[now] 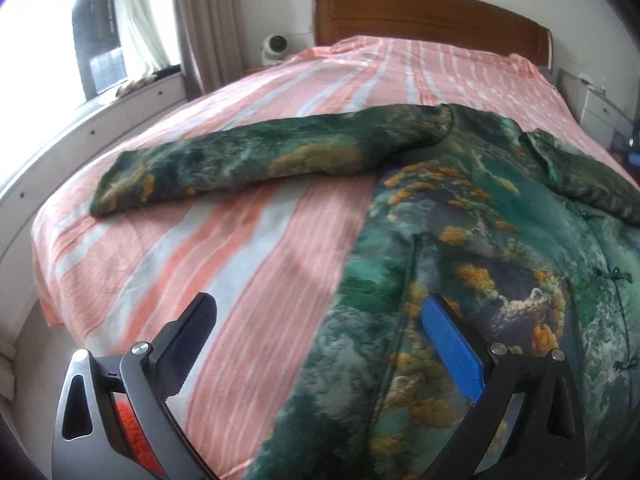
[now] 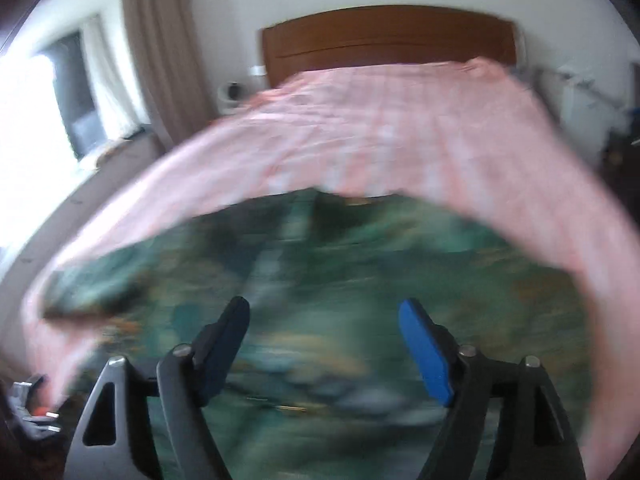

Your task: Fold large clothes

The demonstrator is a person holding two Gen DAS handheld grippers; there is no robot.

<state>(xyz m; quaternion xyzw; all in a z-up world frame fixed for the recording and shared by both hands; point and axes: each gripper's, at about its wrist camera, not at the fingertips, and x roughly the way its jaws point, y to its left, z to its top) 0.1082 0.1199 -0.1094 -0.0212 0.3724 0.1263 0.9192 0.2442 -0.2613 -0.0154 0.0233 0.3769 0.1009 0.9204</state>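
The jacket (image 1: 460, 216) is lying flat on the bed (image 1: 200, 248), sleeve (image 1: 240, 164) pointing to 10 o'clock. Left gripper (image 1: 320, 316) and right gripper (image 2: 324, 316) are hovering, fingers spread, empty. The padded fabric is probably soft and bulky; grip the hem.

bed, pink striped sheet (image 1: 248, 92) | wooden headboard (image 1: 424, 16) | curtain (image 1: 208, 20) | window (image 1: 48, 40)

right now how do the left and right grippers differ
The left gripper straddles the jacket edge, one finger over the pink sheet, one over the jacket; the right gripper has both over the jacket. The left view is sharp, the right view blurred. Both are open and empty, with a blue pad.
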